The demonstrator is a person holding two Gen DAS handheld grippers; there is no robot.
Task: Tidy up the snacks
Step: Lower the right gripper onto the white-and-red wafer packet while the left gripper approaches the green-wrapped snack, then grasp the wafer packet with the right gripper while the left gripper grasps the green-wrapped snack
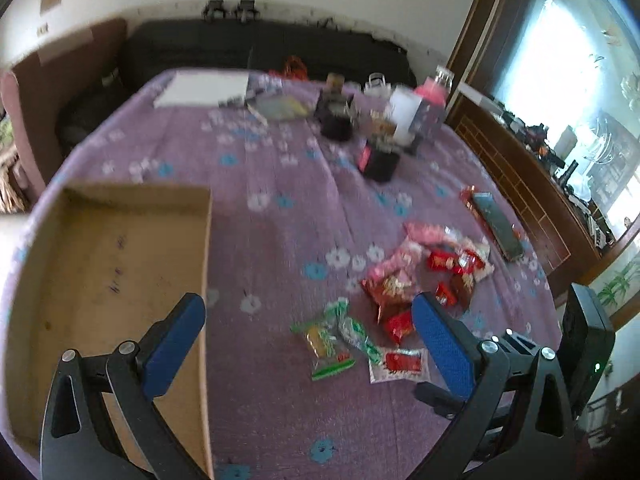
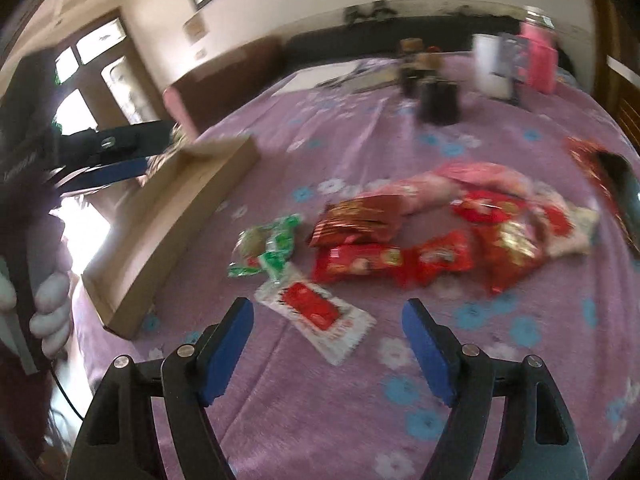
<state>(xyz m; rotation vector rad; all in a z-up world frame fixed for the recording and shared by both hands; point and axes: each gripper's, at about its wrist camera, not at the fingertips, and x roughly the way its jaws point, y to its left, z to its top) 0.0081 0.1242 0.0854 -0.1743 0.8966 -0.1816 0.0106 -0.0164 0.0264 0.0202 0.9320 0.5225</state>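
Note:
A shallow cardboard box [image 1: 100, 264] lies empty on the purple flowered bedspread [image 1: 280, 184], also seen as the box [image 2: 188, 216] at the left. Beside it lies a pile of snacks: a green packet [image 1: 328, 336], red packets [image 1: 400, 324] and a white-edged red sachet [image 1: 400, 364]. My left gripper [image 1: 310, 312] hovers open over the box edge and the cloth, holding nothing. My right gripper [image 2: 328, 316] is open above the white-edged red sachet [image 2: 316, 316], apart from it; the green packet [image 2: 268, 248] and red packets [image 2: 360, 260] lie beyond.
Dark jars [image 1: 336, 120], a white carton [image 1: 404, 112], a pink container [image 1: 432, 92] and a white board [image 1: 200, 88] crowd the bed's far end. A long dark packet [image 1: 496, 224] lies at the right. A wooden ledge [image 1: 520, 168] borders the bed. A gloved hand [image 2: 52, 312] holds the left gripper.

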